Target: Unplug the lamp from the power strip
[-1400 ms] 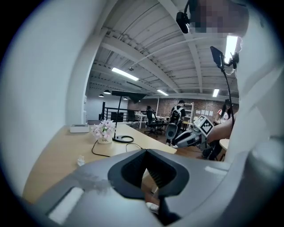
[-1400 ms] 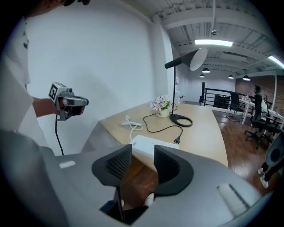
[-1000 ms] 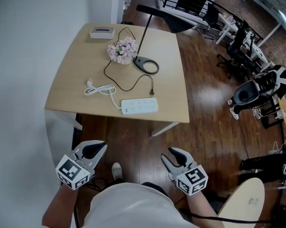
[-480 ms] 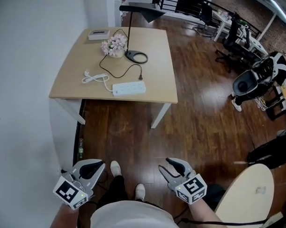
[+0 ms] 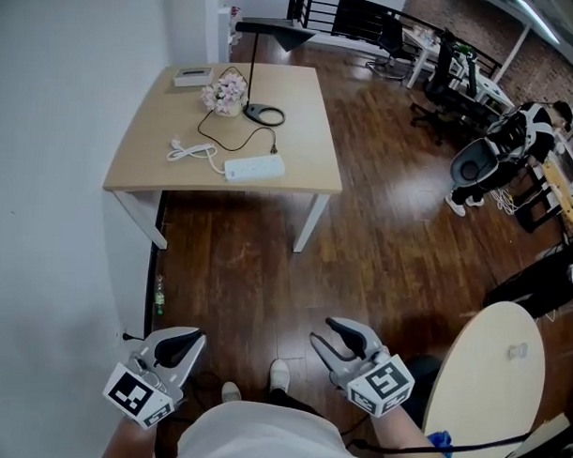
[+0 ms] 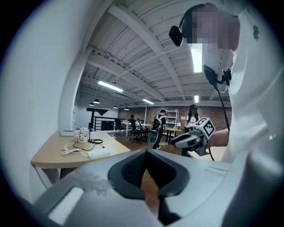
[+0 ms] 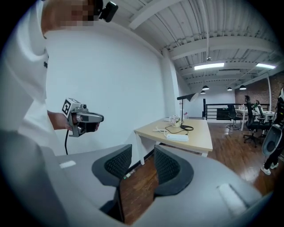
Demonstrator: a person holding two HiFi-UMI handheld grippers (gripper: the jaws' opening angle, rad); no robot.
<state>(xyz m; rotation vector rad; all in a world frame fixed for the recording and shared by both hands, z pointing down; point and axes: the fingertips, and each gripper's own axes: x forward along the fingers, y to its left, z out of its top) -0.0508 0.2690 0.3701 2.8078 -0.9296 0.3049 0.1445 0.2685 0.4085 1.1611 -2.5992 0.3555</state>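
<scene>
Both grippers hang low against the person's body, far on the near side of the power strip [image 5: 254, 166], which suggests nothing is left for them to do. The left gripper [image 5: 193, 340] has its fingers a little apart with only a sliver of floor between them. The right gripper [image 5: 322, 332] has its fingers wider apart, also with only floor between them. Neither holds anything.

The lamp [image 5: 273, 28] stands on the table [image 5: 299, 130] behind the power strip, its base well beyond it. Its black cord [image 5: 215, 138] loops round on the left and ends in a plug [image 5: 273, 150]. As far as this small view shows, the plug lies on the wood just behind the power strip's right end and not in a socket. I judge the lamp already unplugged, with the plug laid down clear of the sockets so it can't be mistaken for connected. A coiled white cord [image 5: 191, 152] lies to the left of the power strip. Flowers [image 5: 225, 94] and a small box [image 5: 192, 76] sit farther back on that side.

A second ago the power strip was much nearer and larger in the head view. Now it sits small near the top, with a wide stretch of floor on its near side, so the person has stepped back. The things around the power strip keep the same layout, and the grippers stay low and empty
</scene>
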